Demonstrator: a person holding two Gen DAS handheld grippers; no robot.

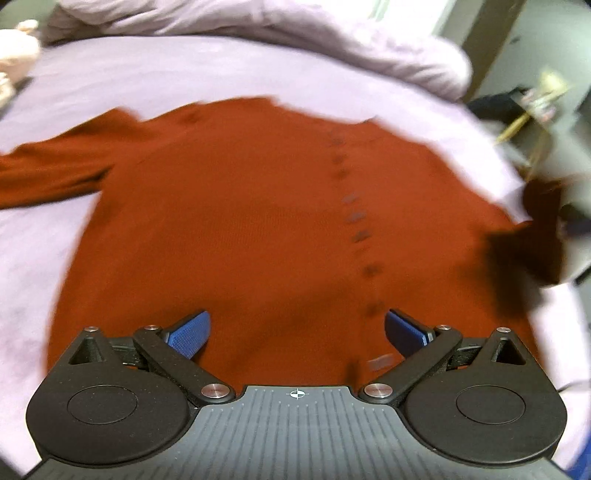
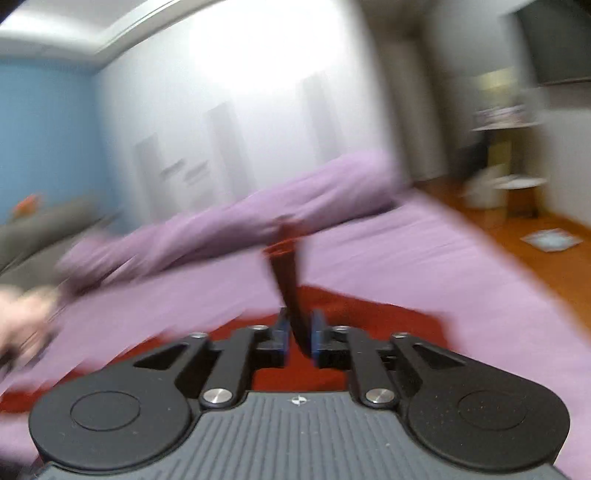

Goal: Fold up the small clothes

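Observation:
A rust-red buttoned cardigan (image 1: 240,221) lies spread flat on the lilac bed sheet (image 1: 110,81), one sleeve (image 1: 48,173) stretched out to the left. My left gripper (image 1: 295,332) is open and empty, hovering just above the cardigan's near hem. My right gripper (image 2: 297,336) is shut on the other sleeve (image 2: 286,266), which stands up between its blue pads. That raised sleeve (image 1: 535,232) also shows at the right edge of the left wrist view. Both views are blurred.
A bunched lilac duvet (image 1: 295,29) lies along the far side of the bed (image 2: 406,251). A pale soft toy (image 1: 14,55) sits at the far left. Wooden floor (image 2: 535,251) and a small table (image 2: 517,184) lie beyond the bed's right edge.

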